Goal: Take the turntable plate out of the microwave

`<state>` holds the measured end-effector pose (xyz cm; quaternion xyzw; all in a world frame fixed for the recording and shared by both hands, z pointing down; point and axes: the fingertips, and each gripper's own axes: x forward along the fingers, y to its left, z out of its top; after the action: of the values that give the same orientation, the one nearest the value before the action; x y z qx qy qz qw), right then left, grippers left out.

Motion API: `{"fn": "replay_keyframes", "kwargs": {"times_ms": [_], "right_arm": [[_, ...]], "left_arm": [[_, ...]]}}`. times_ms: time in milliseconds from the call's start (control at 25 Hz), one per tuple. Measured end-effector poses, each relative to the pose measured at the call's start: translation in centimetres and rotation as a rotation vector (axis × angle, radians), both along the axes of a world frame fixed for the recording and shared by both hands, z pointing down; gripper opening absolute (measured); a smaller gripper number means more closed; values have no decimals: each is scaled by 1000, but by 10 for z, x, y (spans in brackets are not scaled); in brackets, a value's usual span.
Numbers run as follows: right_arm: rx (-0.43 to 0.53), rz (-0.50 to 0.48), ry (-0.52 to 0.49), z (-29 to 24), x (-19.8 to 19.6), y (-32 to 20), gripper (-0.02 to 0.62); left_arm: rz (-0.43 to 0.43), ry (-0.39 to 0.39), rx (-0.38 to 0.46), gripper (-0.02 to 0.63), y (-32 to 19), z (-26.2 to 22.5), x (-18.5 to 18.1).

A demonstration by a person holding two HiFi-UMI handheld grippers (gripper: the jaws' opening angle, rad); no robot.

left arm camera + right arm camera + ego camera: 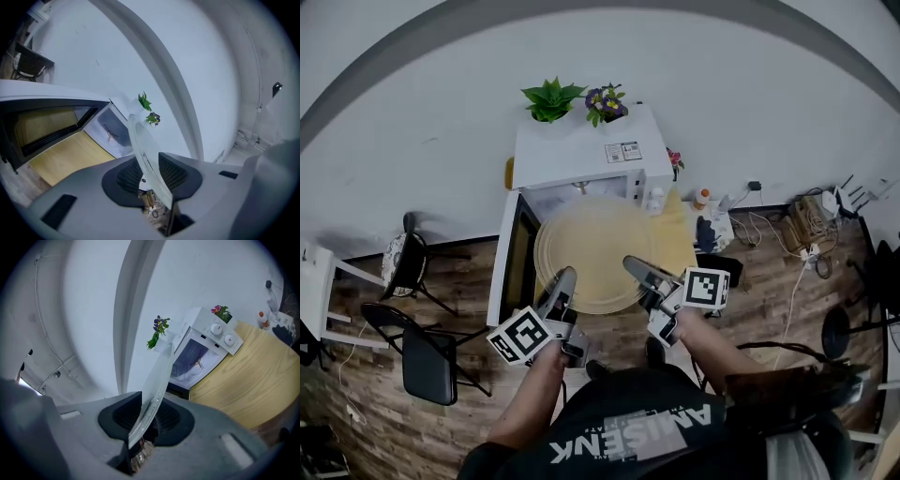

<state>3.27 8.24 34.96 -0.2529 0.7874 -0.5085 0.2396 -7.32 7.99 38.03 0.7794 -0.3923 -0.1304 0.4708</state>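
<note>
The clear glass turntable plate (595, 255) hangs outside the white microwave (581, 155), in front of its open cavity and above the wooden table (680, 239). My left gripper (565, 279) is shut on the plate's near left rim and my right gripper (636, 268) on its near right rim. In the left gripper view the plate (143, 150) stands edge-on between the dark pads of the left gripper (151, 169). The right gripper view shows the plate (157, 380) pinched the same way in the right gripper (146, 414). The microwave's empty cavity (110, 133) lies beyond.
The microwave door (514, 258) swings open to the left. Two small potted plants (551, 98) (606, 103) stand on top of the microwave. A small bottle (701, 197) and cables lie at the right of the table. Dark chairs (422, 356) stand on the floor at left.
</note>
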Motion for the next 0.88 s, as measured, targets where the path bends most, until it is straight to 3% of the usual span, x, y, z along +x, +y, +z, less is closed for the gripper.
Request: {"fn": "replay_keyframes", "kwargs": {"times_ms": [160,320,440,560,880], "right_arm": [[17,-30,41,-12,9,-5,80],[-42,-20,140,-11,32,-9,80],[9,-51,97,-31,35,-9,80],[-31,-54,106,-29,43,-11,80],[-8,-59,119,-33,48,-17,81]], "left_arm": [[-17,-88,40,101,0,-24,-2],[-24,-21,20,101,2,-43,15],[-42,-37,29,101,3,-54,22],[-39,-79,50,101,1,-59,27],[-55,-37,30,101,-1,-61,35]]}}
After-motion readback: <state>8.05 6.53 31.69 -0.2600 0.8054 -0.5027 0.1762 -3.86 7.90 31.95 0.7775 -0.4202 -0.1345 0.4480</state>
